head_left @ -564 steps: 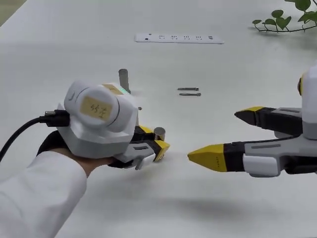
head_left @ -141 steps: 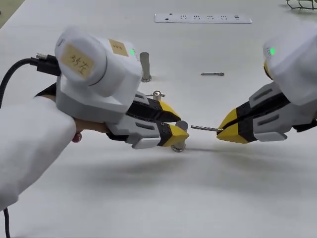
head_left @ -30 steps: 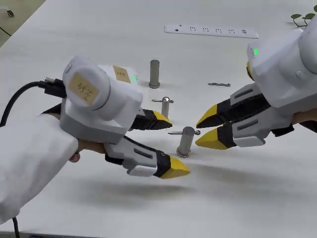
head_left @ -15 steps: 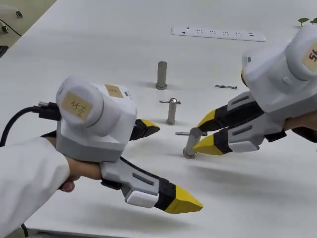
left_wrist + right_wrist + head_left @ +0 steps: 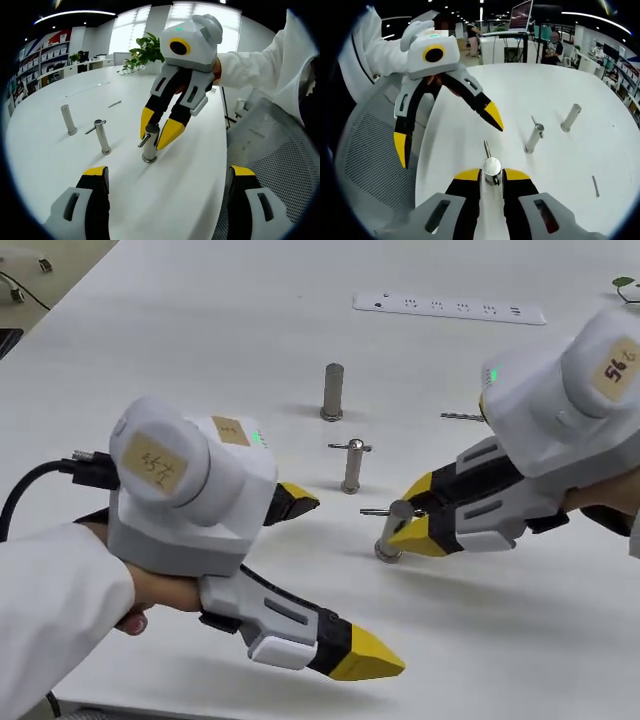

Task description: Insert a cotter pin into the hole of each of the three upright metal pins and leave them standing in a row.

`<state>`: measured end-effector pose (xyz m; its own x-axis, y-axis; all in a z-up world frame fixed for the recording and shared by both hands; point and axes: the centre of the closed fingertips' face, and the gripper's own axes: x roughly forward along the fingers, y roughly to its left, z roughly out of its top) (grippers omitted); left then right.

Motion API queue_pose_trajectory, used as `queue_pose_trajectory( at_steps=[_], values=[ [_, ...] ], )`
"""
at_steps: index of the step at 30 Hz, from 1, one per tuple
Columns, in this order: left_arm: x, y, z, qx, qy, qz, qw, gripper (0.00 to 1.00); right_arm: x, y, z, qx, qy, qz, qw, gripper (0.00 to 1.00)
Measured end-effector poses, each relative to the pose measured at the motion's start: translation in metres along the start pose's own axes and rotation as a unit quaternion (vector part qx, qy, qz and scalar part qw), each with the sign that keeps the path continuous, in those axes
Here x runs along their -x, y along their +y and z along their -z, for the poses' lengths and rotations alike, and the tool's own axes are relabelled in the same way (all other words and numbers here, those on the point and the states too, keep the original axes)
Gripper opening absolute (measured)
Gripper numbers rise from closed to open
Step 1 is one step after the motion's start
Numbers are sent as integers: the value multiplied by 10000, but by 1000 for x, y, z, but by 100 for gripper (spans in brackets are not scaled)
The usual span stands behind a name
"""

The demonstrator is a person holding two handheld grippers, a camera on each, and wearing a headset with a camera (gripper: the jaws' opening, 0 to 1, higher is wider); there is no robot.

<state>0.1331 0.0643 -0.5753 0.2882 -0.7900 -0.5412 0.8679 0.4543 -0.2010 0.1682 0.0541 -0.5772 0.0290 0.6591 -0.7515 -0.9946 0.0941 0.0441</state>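
metal pin (image 5: 390,532) (cotter pin (image 5: 374,511) through), gripped in right tongs (image 5: 410,510), left tongs (image 5: 352,585) wide

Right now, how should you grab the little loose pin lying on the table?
Probably from above, pinching the loose cotter pin across its thin sides near one end. It lies flat on the table, so there's no room beneath, and a free end must stick out to enter the far metal pin.

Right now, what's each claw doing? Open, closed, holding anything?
Left claw: open wide, holding nothing.
Right claw: closed on the nearest metal pin, which has a cotter pin through it.
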Motion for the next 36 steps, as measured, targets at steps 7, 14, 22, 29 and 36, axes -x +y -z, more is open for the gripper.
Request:
queue_pose_trajectory(
  at_steps=[7, 14, 22, 29, 36],
  values=[
    [1, 4, -2, 13, -24, -44, 10000, 99, -1, 0, 0, -23, -38, 26, 10000, 9],
    [1, 6, 2, 14, 47, -53, 10000, 99, -1, -2, 0, -127, -67, 175, 9997, 8],
    [5, 9, 3, 22, 45, -122, 9999, 99, 9, -17, 2, 42, -89, 407, 9991, 7],
    [8, 12, 6, 56, 74, -163, 9998, 99, 25, -54, 6, -297, -208, 730, 9967, 7],
    [8, 12, 9, 70, 135, -155, 9998, 99, 30, -71, 16, -331, -156, 833, 9959, 7]
  ],
)
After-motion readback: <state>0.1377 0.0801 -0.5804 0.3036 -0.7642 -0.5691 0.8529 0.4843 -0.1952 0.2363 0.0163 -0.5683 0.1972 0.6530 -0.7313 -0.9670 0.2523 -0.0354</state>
